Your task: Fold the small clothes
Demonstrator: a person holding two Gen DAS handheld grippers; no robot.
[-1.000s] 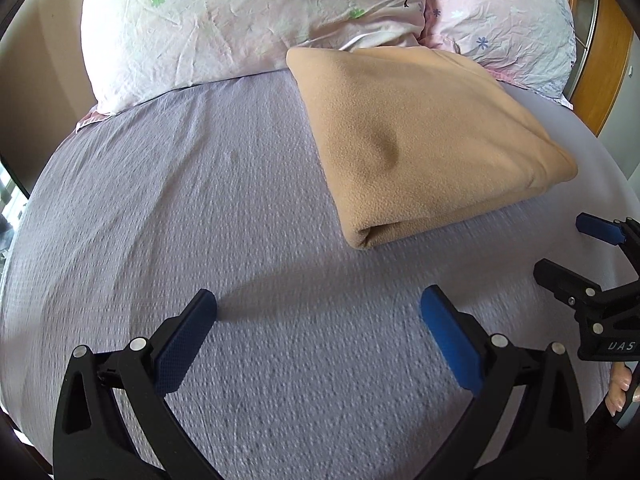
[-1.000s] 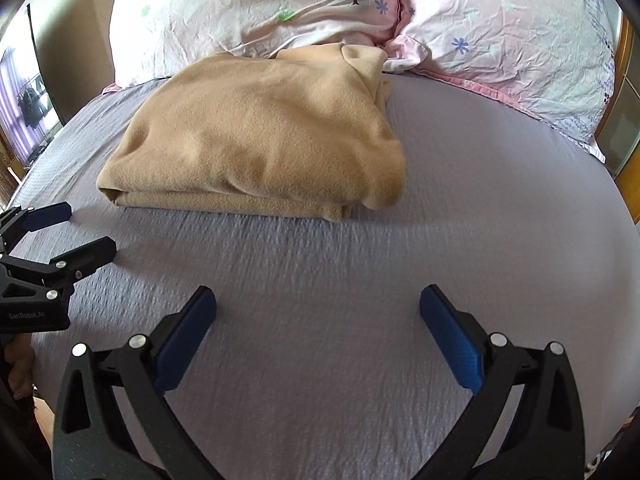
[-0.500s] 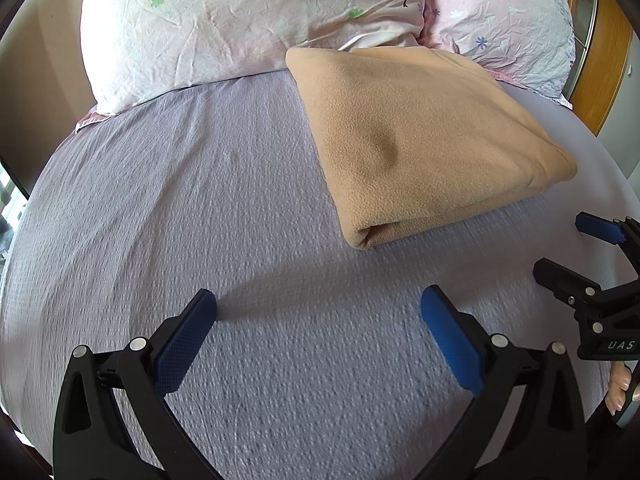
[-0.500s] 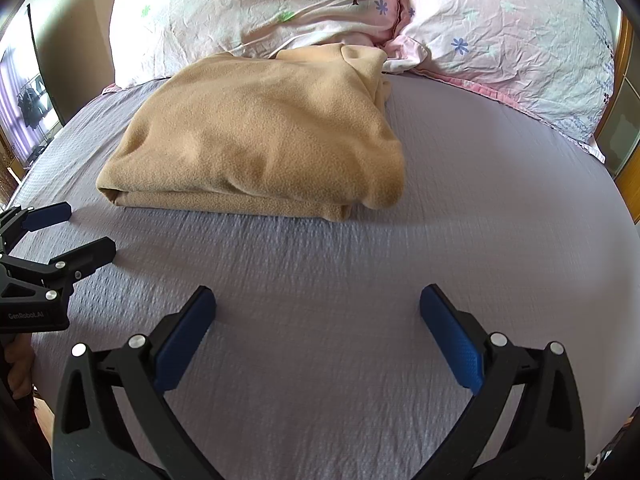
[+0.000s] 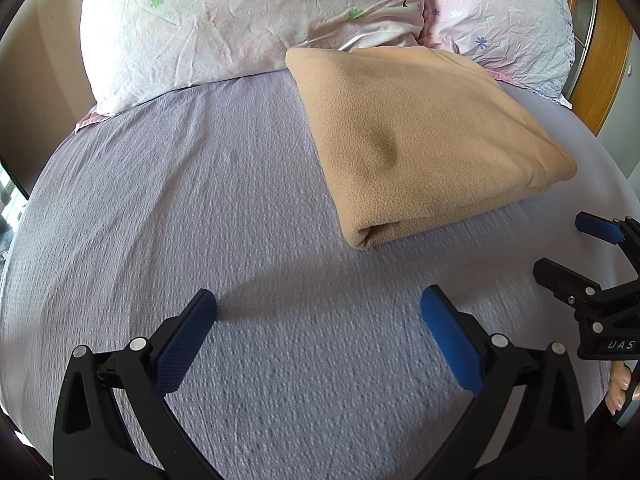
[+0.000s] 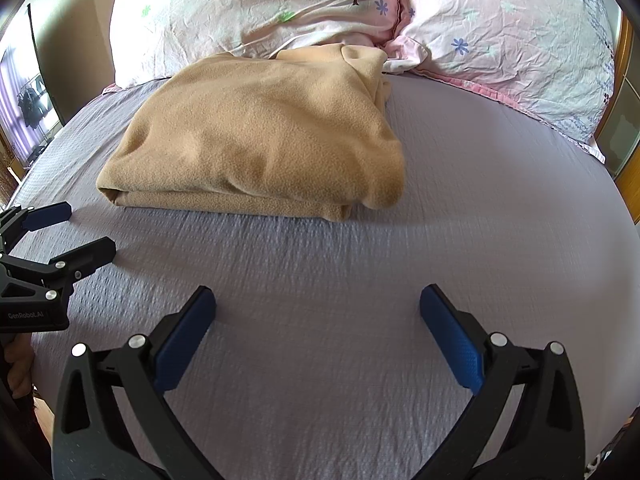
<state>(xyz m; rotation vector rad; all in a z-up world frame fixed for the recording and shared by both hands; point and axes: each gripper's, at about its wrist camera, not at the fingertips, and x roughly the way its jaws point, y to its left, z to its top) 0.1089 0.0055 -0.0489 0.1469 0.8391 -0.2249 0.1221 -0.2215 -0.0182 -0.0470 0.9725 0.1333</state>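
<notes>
A tan fleece garment (image 5: 420, 136) lies folded into a thick rectangle on the lilac bed sheet (image 5: 200, 200), its far edge against the pillows. It also shows in the right wrist view (image 6: 264, 140). My left gripper (image 5: 318, 312) is open and empty, hovering over bare sheet in front of the garment's left corner. My right gripper (image 6: 318, 312) is open and empty over bare sheet in front of the garment. Each gripper shows in the other's view, the right one (image 5: 568, 248) at the right edge and the left one (image 6: 76, 232) at the left edge.
Two floral pillows (image 6: 256, 8) (image 6: 512, 36) lie along the head of the bed behind the garment. A wooden headboard or frame (image 5: 596, 60) stands at the far right. The sheet (image 6: 480, 208) stretches wide to the right of the garment.
</notes>
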